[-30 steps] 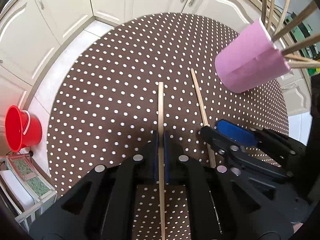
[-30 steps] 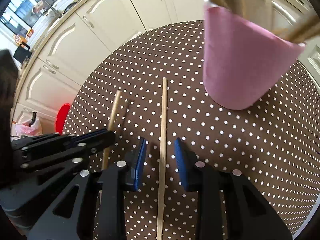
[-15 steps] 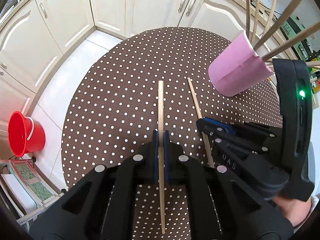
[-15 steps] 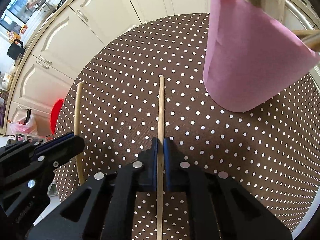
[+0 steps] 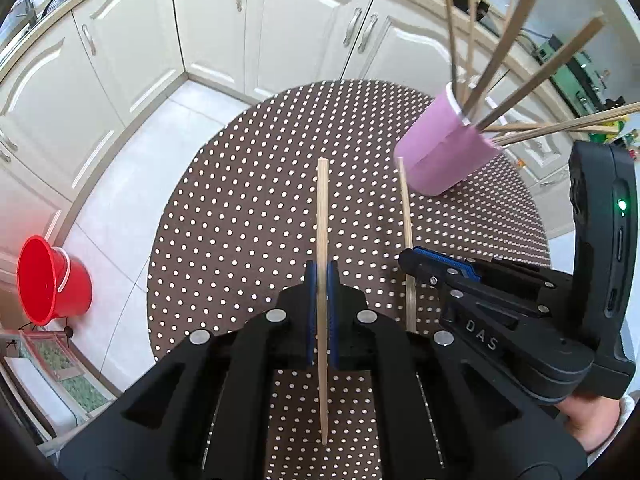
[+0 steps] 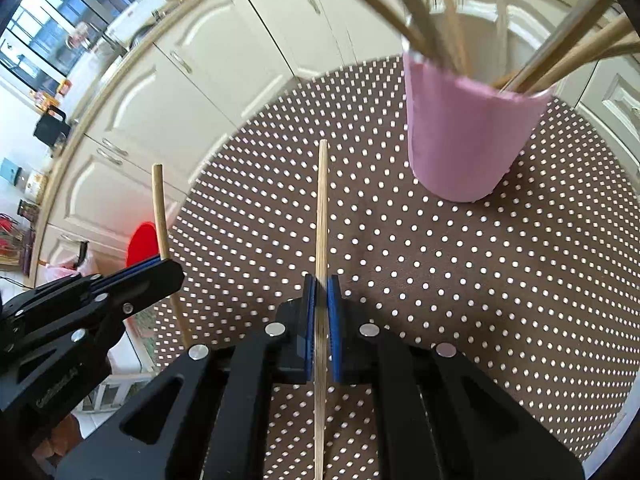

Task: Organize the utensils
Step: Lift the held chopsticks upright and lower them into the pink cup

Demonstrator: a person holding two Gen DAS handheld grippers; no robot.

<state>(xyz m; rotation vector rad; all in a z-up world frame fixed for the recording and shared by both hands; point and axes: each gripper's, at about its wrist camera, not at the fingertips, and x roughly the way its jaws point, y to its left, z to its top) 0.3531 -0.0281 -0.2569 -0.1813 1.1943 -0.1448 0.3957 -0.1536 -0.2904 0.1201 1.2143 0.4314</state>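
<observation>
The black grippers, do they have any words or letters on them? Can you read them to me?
"DAS": white letters on the side of the right gripper, seen from the left wrist.
Raised lettering on the left gripper, seen from the right wrist: too blurred to read.
Nothing else carries readable words.

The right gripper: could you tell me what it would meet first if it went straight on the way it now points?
Probably the brown polka-dot tablecloth, left of the pink cup; the right gripper points down there.
</observation>
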